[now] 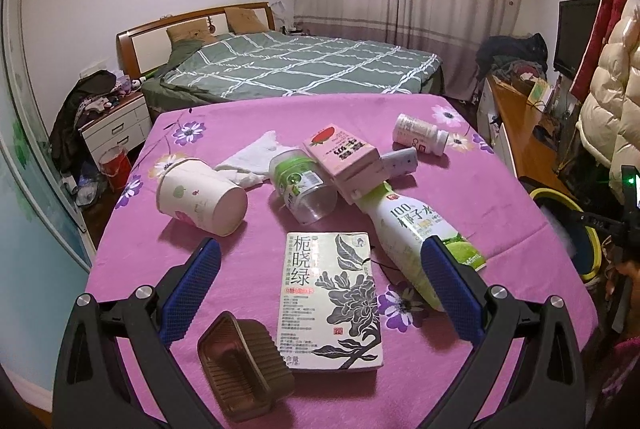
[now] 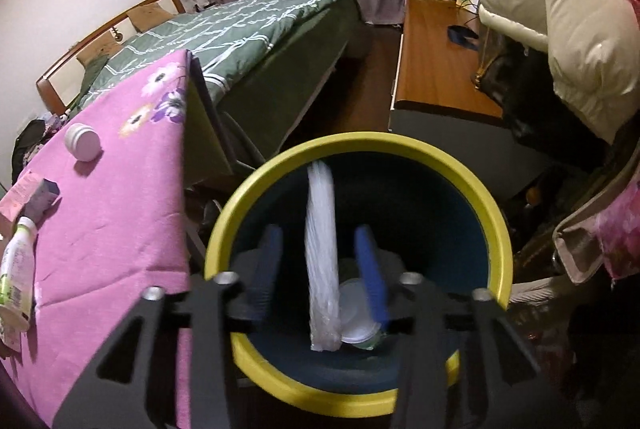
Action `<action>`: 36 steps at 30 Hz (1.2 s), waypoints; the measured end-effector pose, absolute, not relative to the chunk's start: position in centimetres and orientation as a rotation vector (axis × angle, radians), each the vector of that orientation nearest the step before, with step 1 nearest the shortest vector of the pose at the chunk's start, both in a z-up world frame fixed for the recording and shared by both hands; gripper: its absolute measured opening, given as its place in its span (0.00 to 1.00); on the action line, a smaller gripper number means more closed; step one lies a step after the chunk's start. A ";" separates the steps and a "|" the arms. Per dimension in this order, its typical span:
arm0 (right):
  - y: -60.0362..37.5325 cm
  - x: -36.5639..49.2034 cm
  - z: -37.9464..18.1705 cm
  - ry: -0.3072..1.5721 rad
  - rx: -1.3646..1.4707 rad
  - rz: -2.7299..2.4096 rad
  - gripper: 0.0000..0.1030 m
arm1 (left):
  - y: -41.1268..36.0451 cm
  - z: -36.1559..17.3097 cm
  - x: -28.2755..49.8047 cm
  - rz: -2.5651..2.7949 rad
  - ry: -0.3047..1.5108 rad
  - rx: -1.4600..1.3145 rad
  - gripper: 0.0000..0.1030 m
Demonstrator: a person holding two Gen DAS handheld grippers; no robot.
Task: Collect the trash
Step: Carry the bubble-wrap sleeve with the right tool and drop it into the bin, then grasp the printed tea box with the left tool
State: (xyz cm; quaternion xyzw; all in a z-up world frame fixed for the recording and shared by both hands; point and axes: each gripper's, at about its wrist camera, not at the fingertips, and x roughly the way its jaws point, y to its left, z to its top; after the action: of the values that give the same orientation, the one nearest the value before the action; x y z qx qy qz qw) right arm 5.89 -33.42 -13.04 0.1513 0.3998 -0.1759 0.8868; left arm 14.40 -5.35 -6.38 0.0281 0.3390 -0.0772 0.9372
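Trash lies on a pink flowered table (image 1: 280, 113): a paper cup (image 1: 200, 195) on its side, a white tissue (image 1: 252, 157), a clear jar (image 1: 302, 185), a pink carton (image 1: 340, 153), a coconut-water bottle (image 1: 428, 229), a pill bottle (image 1: 418, 133), a white-green box (image 1: 330, 301) and a brown plastic tray (image 1: 244, 361). My left gripper (image 1: 320, 265) is open above the box, empty. My right gripper (image 2: 320, 249) is open over a yellow-rimmed bin (image 2: 280, 173); a blurred clear plastic bag (image 2: 322, 253) is between its fingers, dropping into the bin onto a white lid (image 2: 356, 317).
A green-quilted bed (image 1: 288, 65) stands behind the table. A wooden desk (image 2: 432, 57) and a cream puffer coat (image 2: 560, 1) are to the right of the bin. A nightstand (image 1: 116, 127) and red bucket (image 1: 114, 165) are at the left. The bin also shows at the left wrist view's right edge (image 1: 560, 201).
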 end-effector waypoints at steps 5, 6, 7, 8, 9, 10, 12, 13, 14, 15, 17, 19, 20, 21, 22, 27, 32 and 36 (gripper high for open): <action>-33.6 5.7 -13.0 0.823 0.317 -0.367 0.42 | -5.6 -7.4 15.2 -0.170 0.732 0.071 0.95; -33.6 5.8 -12.9 0.822 0.318 -0.365 0.43 | -5.6 -7.6 15.4 -0.176 0.741 0.071 0.95; -33.5 5.7 -12.9 0.821 0.319 -0.363 0.43 | -5.7 -7.9 15.6 -0.184 0.750 0.071 0.95; -33.5 5.7 -12.9 0.821 0.319 -0.361 0.43 | -5.6 -8.2 16.0 -0.191 0.764 0.071 0.95; -33.4 5.7 -12.9 0.820 0.320 -0.360 0.43 | -5.6 -8.4 16.2 -0.192 0.773 0.073 0.95; -33.4 5.8 -12.9 0.821 0.320 -0.359 0.43 | -5.7 -8.6 16.5 -0.194 0.781 0.077 0.95; -33.4 5.8 -13.0 0.823 0.321 -0.357 0.43 | -5.7 -8.9 17.1 -0.198 0.799 0.086 0.95; -33.4 5.9 -13.0 0.823 0.321 -0.357 0.43 | -5.7 -9.1 17.5 -0.200 0.809 0.093 0.95; -33.3 5.9 -13.0 0.823 0.322 -0.356 0.43 | -5.8 -9.2 17.8 -0.203 0.818 0.097 0.95; -33.4 5.9 -13.0 0.822 0.322 -0.356 0.43 | -5.9 -9.4 18.2 -0.207 0.830 0.100 0.95; -33.3 5.9 -13.0 0.821 0.321 -0.356 0.43 | -6.0 -9.8 18.8 -0.211 0.849 0.107 0.95; -33.2 6.0 -13.1 0.820 0.321 -0.356 0.43 | -6.3 -10.2 19.3 -0.210 0.863 0.133 0.95; -33.2 6.0 -13.1 0.820 0.321 -0.356 0.44 | -6.4 -10.4 19.5 -0.210 0.869 0.142 0.95; -33.2 6.0 -13.1 0.821 0.322 -0.356 0.44 | -6.5 -10.7 19.8 -0.210 0.882 0.152 0.95; -33.2 6.0 -13.1 0.821 0.322 -0.355 0.44 | -6.6 -10.9 20.0 -0.212 0.893 0.155 0.95; -33.2 6.1 -13.3 0.826 0.324 -0.352 0.45 | -7.4 -12.1 21.2 -0.218 0.958 0.188 0.95; -33.2 6.1 -13.5 0.831 0.323 -0.348 0.45 | -7.8 -13.8 22.2 -0.214 1.034 0.201 0.94; -33.2 6.1 -13.6 0.833 0.327 -0.349 0.46 | -8.2 -14.7 22.4 -0.235 1.064 0.199 0.82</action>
State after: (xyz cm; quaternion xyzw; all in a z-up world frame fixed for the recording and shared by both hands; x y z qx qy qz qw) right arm 6.12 -33.21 -13.64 0.1574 0.4004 -0.1678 0.8870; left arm 22.42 -8.24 -14.67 0.0944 0.5051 -0.1117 0.8506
